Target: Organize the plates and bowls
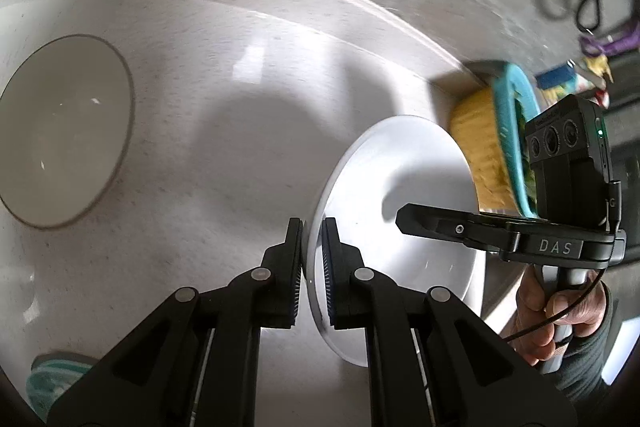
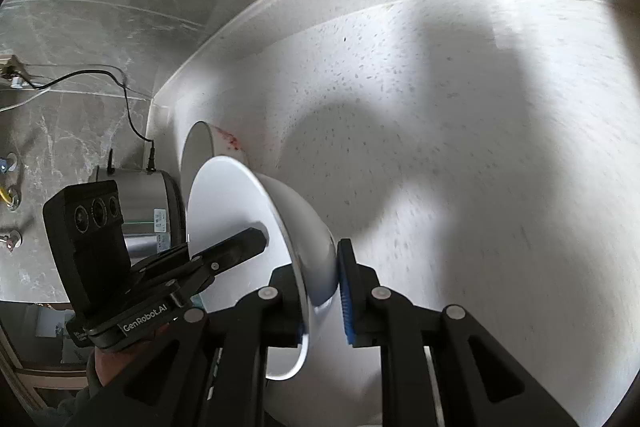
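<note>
The left tool (image 1: 312, 267) pinches the rim of the white bowl (image 1: 400, 227) between its pads. The right tool (image 2: 320, 291) clamps the opposite rim of the same white bowl (image 2: 236, 211), one pad inside, one against the outer wall. The bowl is held tilted on edge above the speckled white counter (image 2: 440, 107). A grey plate (image 1: 64, 131) lies flat on the counter, well apart. A second light vessel (image 2: 200, 151) sits behind the bowl, beside a steel appliance (image 2: 148, 211).
</note>
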Available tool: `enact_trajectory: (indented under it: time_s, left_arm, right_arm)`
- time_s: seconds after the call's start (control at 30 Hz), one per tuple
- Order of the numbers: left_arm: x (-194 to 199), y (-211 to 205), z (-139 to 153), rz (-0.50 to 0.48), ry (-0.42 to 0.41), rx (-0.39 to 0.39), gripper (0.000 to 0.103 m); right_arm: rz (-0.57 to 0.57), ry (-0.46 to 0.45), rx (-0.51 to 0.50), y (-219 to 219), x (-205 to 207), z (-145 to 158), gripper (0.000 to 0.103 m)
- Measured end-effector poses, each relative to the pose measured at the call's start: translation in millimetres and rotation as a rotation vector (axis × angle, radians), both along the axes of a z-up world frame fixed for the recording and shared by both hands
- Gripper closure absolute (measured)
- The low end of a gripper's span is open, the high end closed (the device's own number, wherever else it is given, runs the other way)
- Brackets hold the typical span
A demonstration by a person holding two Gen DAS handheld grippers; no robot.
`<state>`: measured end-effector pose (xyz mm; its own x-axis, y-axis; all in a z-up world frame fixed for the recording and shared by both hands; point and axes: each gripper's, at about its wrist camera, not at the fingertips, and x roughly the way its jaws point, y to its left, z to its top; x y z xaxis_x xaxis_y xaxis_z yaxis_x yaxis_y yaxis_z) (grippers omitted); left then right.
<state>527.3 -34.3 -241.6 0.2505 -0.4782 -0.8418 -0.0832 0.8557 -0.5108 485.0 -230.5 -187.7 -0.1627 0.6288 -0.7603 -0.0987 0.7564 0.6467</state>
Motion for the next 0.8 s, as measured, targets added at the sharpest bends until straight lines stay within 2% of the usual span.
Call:
enact_trajectory:
  time_s: [0.2, 0.33, 0.47, 0.8]
  left_arm:
    - [-30, -34, 27, -0.086, -0.036, -0.016, 0.095]
    - [-54, -62, 37, -0.15, -0.046, -0.013, 0.095]
    - [-74, -90, 41, -0.209, -0.04, -0.017, 0.095]
    - [-117, -142, 28, -0.328, -0.01, -0.005, 0.095]
  right_arm:
    - [-0.068, -0.045, -0.009, -35, -38, 37, 0.086]
    - [-0.112, -0.061, -0.024, -57, -66, 52, 0.085]
    - [-0.17, -0.054, -0.032, -80, -97, 56, 0.085]
    - [-0.277, -0.022, -0.036, -124, -159, 53, 0.085]
